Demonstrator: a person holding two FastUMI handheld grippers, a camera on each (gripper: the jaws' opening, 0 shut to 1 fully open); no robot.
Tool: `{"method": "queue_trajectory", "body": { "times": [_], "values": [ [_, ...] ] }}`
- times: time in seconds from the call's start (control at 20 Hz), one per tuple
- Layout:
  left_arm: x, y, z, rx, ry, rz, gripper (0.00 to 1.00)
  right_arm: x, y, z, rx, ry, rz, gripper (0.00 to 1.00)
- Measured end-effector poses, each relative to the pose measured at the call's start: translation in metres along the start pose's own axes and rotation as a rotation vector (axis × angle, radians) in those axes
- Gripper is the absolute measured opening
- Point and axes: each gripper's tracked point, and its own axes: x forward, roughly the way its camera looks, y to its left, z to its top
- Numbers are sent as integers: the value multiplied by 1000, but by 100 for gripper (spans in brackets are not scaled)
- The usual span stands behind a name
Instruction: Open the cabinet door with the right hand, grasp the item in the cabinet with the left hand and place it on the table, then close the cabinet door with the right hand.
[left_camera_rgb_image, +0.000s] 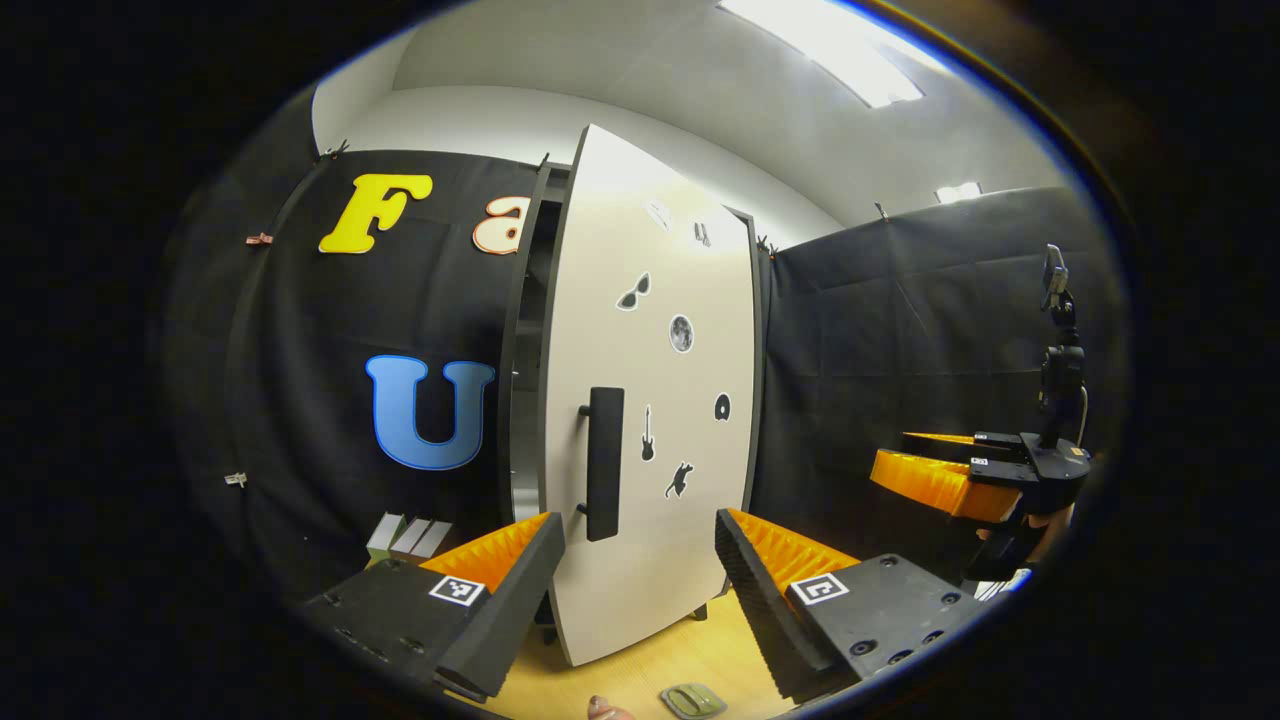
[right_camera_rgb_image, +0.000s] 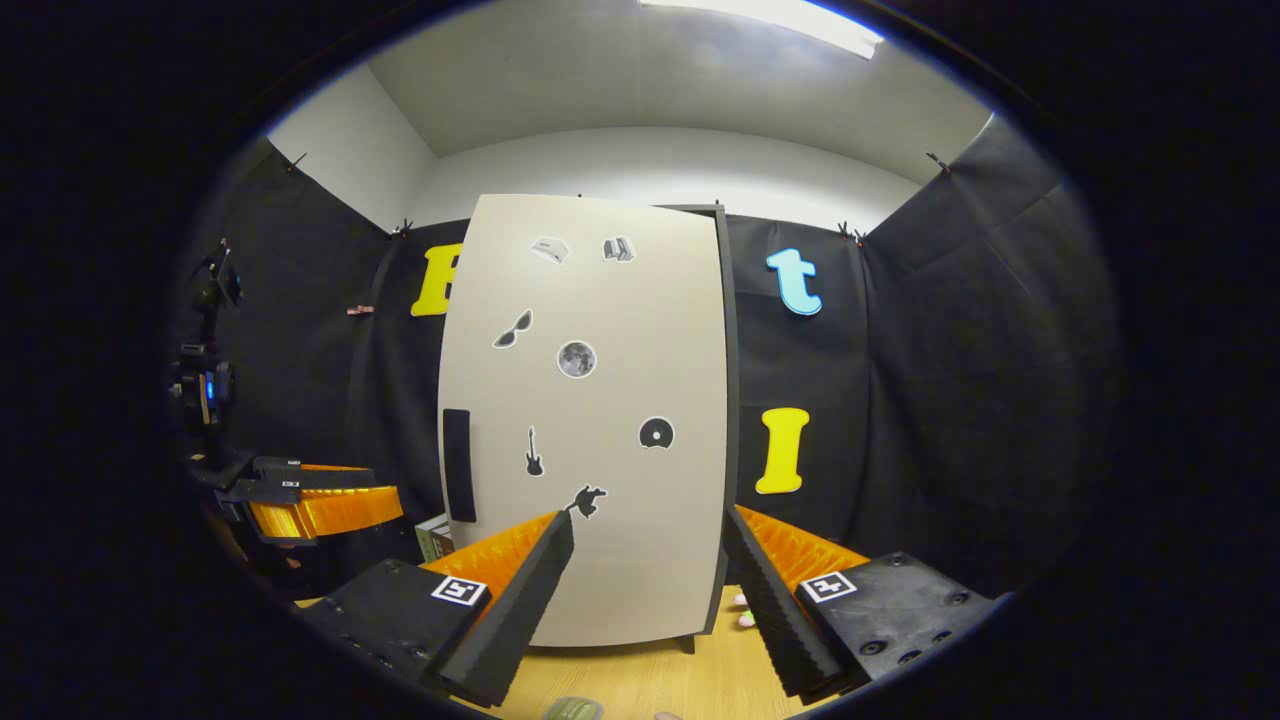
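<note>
The cabinet's white door (left_camera_rgb_image: 650, 400) carries small stickers and a black bar handle (left_camera_rgb_image: 603, 463). It stands slightly ajar, and a dark gap (left_camera_rgb_image: 525, 400) shows along its handle side; what is inside is hidden. My left gripper (left_camera_rgb_image: 638, 520) is open, held short of the door below the handle. In the right gripper view the door (right_camera_rgb_image: 590, 420) faces me with its handle (right_camera_rgb_image: 457, 465) on the left. My right gripper (right_camera_rgb_image: 648, 518) is open in front of the door's lower part. The right gripper (left_camera_rgb_image: 935, 470) also shows far right, the left gripper (right_camera_rgb_image: 330, 505) far left.
The wooden table (left_camera_rgb_image: 650, 660) runs under the cabinet. A small greenish flat object (left_camera_rgb_image: 692, 700) lies near its front edge, also seen as a greenish object (right_camera_rgb_image: 572, 710). Small boxes (left_camera_rgb_image: 408, 537) sit left of the cabinet. Black cloth walls close the booth.
</note>
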Motion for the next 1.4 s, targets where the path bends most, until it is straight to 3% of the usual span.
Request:
{"method": "queue_trajectory", "body": {
  "times": [0.6, 1.4],
  "values": [
    [5, -7, 5, 19, -23, 8, 95, 2, -7, -2, -24, 1, 7, 98],
    [0, 27, -1, 20, -2, 69, 95, 9, 20, -5, -7, 13, 20, 98]
  ]
}}
